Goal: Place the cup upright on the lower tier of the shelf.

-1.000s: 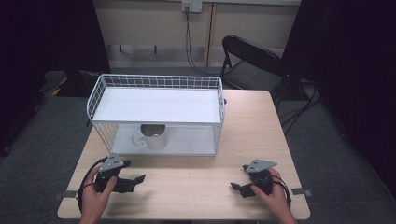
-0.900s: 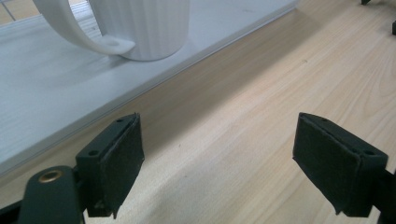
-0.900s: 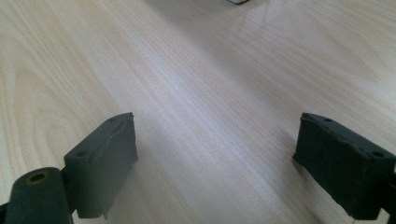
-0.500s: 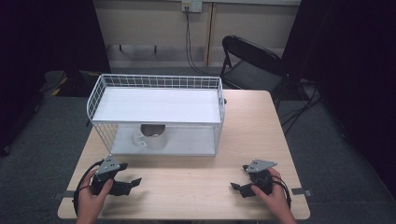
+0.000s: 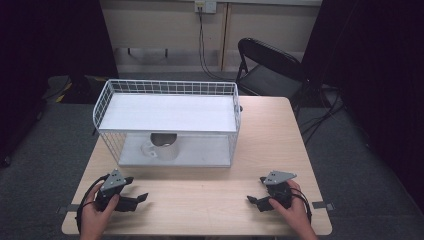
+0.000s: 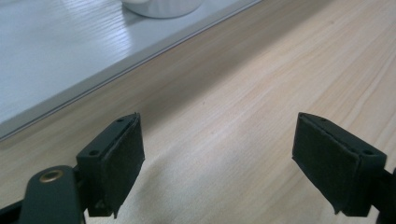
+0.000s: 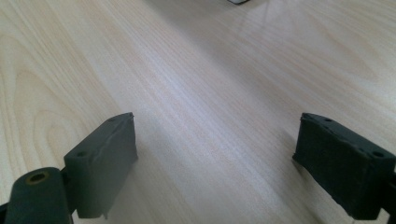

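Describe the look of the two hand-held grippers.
Both are black. The left hand-held gripper and the right hand-held gripper each carry a grey three-cornered plate on top and trail a black cable. Their jaws end in flat, rectangular black pads with small screw holes.

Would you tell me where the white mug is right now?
In the high view the white mug stands on the lower shelf of the wire rack, left of centre.
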